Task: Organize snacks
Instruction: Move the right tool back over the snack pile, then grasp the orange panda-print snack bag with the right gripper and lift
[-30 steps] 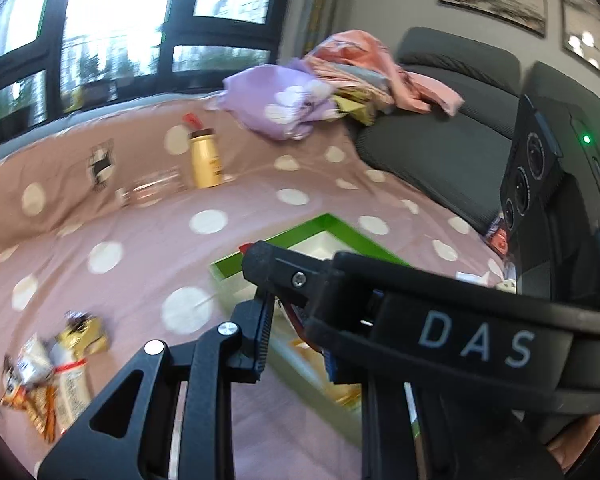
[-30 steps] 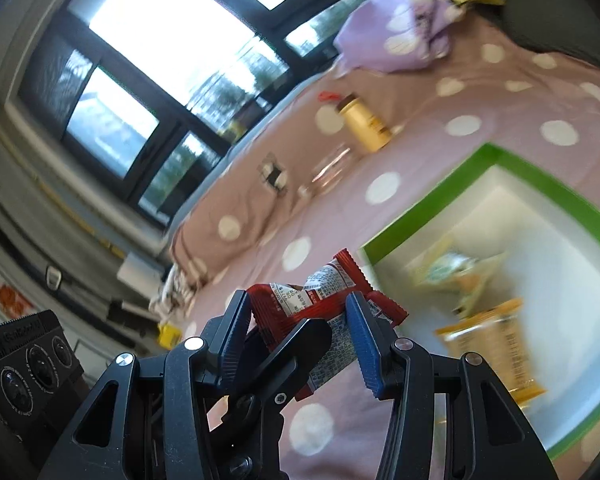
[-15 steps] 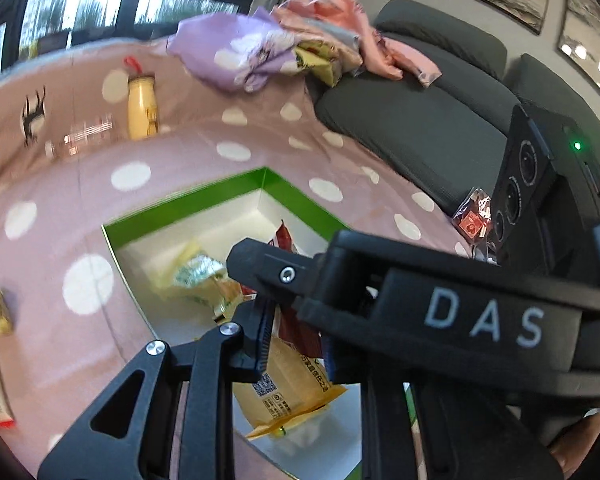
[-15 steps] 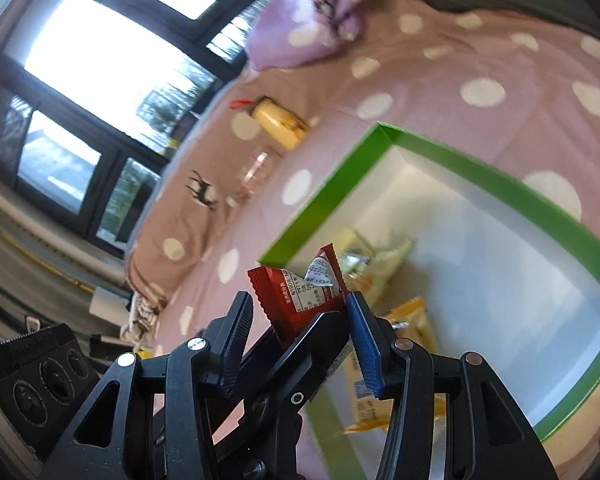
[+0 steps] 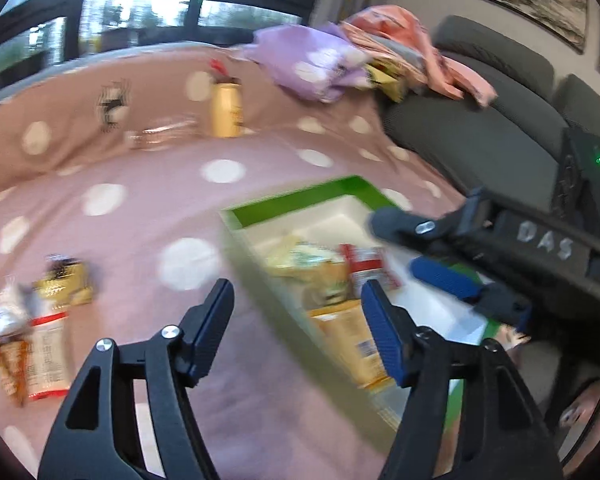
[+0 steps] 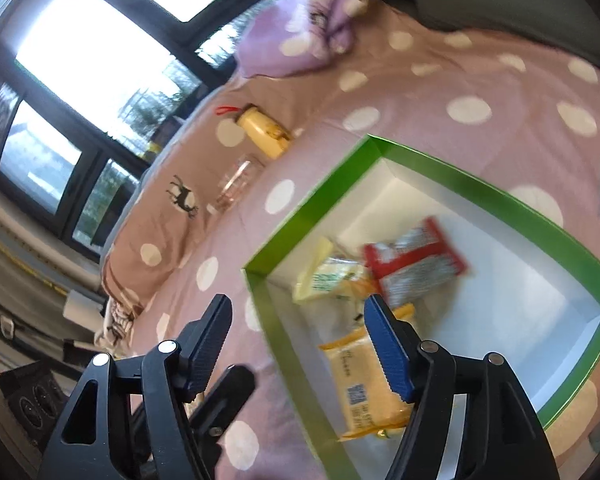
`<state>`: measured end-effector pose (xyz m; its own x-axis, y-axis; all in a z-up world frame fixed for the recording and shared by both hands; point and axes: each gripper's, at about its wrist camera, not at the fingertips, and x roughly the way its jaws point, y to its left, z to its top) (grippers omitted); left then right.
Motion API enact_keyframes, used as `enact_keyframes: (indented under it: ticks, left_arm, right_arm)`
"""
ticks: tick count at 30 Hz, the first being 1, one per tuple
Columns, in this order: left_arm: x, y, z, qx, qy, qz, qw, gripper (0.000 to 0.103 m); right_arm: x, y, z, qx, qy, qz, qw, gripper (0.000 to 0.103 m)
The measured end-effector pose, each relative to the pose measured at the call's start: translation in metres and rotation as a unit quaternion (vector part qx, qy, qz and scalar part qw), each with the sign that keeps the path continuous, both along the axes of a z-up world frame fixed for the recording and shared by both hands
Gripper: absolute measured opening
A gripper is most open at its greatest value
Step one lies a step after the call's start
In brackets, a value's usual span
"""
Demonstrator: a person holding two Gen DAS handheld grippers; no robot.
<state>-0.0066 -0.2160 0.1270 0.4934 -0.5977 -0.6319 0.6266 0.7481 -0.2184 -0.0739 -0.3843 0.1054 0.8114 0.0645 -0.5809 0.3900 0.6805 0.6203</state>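
The right claw [image 5: 452, 256] carries the white letters "DAS". Both claws point down over the green box [image 6: 320, 200] and are opening with nothing between them; the left claw [image 5: 298, 320] too. The red snack packet [image 6: 416, 260] lies inside the box.

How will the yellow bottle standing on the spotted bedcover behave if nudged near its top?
The yellow bottle stands upright, tall and narrow, on the soft spotted bedcover, so it would probably tip easily. Its round body would then likely roll. Weight cannot be judged.
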Motion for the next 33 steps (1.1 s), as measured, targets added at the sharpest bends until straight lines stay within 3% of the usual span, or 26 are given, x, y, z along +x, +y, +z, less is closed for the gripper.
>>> enact_keyframes:
  ticks: [2, 7, 12, 15, 18, 24, 33]
  left_arm:
    - [0.003, 0.028, 0.001, 0.002, -0.006, 0.034, 0.9994, 0.08]
    - [0.006, 0.097, -0.006, 0.019, -0.018, 0.121, 0.9923, 0.082]
    - [0.011, 0.164, -0.013, 0.023, -0.008, 0.218, 0.9758, 0.085]
    - [0.012, 0.198, -0.021, 0.005, 0.0, 0.262, 0.9651, 0.088]
    - [0.017, 0.217, -0.028, 0.027, 0.013, 0.295, 0.955, 0.088]
    - [0.024, 0.25, -0.037, 0.034, 0.032, 0.332, 0.9421, 0.088]
    - [0.032, 0.279, -0.045, 0.018, 0.07, 0.356, 0.9316, 0.088]
  right_arm:
    - [0.002, 0.011, 0.007, -0.018, -0.012, 0.007, 1.0, 0.082]
    - [0.014, 0.049, 0.023, -0.057, -0.058, 0.033, 0.996, 0.087]
    - [0.031, 0.088, 0.026, -0.052, -0.089, 0.091, 0.991, 0.089]
    - [0.042, 0.111, 0.023, -0.064, -0.089, 0.115, 0.987, 0.089]
    - [0.05, 0.133, 0.016, -0.087, -0.073, 0.129, 0.985, 0.089]
    - [0.065, 0.167, 0.002, -0.135, -0.044, 0.153, 0.978, 0.089]
    - [0.076, 0.188, -0.015, -0.124, -0.024, 0.197, 0.972, 0.089]
